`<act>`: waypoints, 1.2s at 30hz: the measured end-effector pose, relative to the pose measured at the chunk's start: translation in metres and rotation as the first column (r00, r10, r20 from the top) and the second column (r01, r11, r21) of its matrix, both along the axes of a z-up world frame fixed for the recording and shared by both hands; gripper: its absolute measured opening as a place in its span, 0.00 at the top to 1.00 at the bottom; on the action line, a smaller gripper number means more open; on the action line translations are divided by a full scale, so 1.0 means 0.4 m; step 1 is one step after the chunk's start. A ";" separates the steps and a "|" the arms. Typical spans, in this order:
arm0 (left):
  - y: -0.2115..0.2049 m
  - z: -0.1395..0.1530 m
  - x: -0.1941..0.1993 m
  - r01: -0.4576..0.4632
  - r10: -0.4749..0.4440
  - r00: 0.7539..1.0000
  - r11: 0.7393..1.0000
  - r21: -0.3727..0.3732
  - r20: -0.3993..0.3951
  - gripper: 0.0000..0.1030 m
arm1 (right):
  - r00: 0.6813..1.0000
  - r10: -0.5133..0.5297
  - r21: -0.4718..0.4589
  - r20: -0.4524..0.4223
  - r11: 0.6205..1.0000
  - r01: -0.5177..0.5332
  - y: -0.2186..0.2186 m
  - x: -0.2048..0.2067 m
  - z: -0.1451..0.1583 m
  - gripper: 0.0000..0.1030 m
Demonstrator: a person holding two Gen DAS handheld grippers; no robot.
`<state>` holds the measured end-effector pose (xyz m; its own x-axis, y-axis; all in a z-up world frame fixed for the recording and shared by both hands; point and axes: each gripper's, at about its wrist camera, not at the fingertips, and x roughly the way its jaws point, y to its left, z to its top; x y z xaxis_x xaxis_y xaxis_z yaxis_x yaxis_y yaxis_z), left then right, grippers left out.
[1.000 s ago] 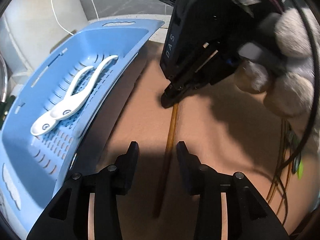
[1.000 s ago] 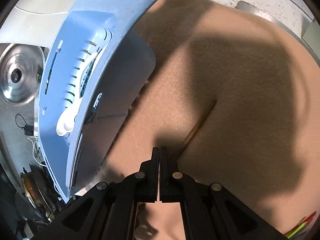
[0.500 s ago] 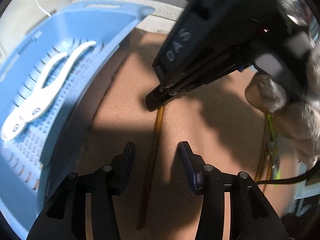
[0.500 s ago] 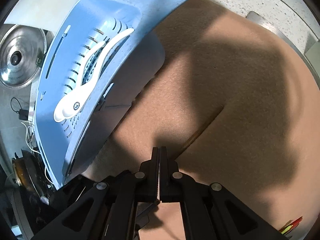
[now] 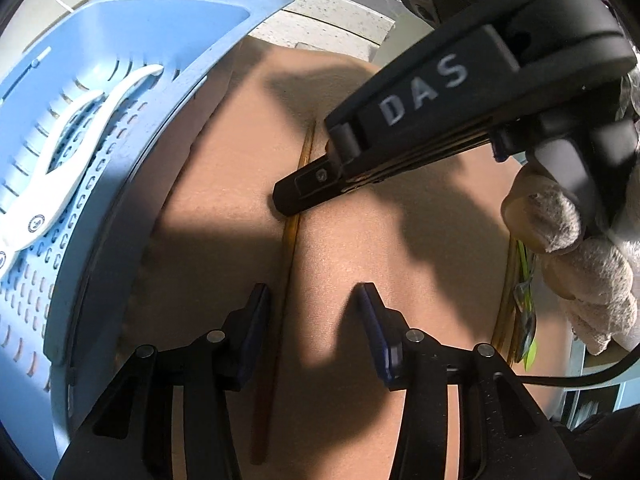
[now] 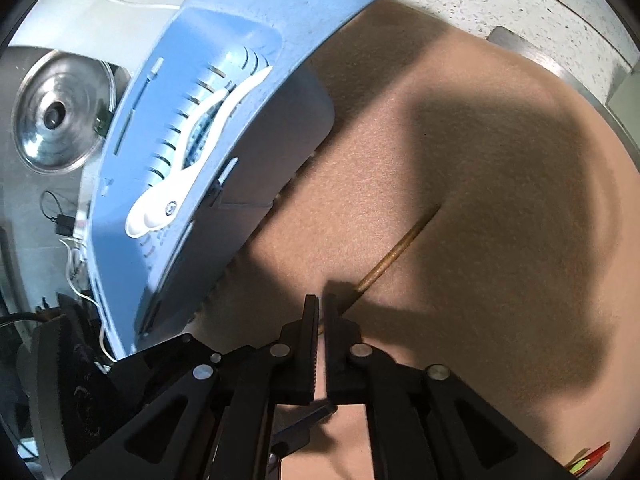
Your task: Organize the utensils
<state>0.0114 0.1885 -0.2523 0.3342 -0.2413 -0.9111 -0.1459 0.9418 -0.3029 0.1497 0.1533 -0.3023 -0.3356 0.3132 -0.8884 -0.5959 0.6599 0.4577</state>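
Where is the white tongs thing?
The tongs lie in the blue basket at the left of both views, left of the brown mat.

Both grippers black plastic with silver pivot screws; right gripper (image 5: 288,198) marked "DAS"; hand (image 5: 584,256) wears fuzzy off-white glove.

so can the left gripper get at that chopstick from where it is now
Probably yes. The left gripper is open, with the chopstick lying on the mat between its fingers, nothing covering that stretch. The right gripper, shut, rests on it farther up.
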 end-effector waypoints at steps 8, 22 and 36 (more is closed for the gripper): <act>0.015 -0.002 -0.019 -0.034 0.034 0.999 0.999 0.002 0.020 0.68 | 0.995 -0.097 0.056 -0.034 0.994 0.099 -0.083 0.022 0.029 0.70; 0.033 0.015 -0.023 -0.010 0.010 1.000 1.000 -0.009 -0.010 0.70 | 0.995 -0.100 0.028 -0.020 0.995 0.100 -0.061 0.017 0.026 0.70; -0.017 0.031 -0.064 0.012 -0.011 0.999 1.000 -0.006 0.044 0.94 | 0.993 -0.117 0.028 -0.002 0.993 0.117 -0.087 0.011 0.024 0.74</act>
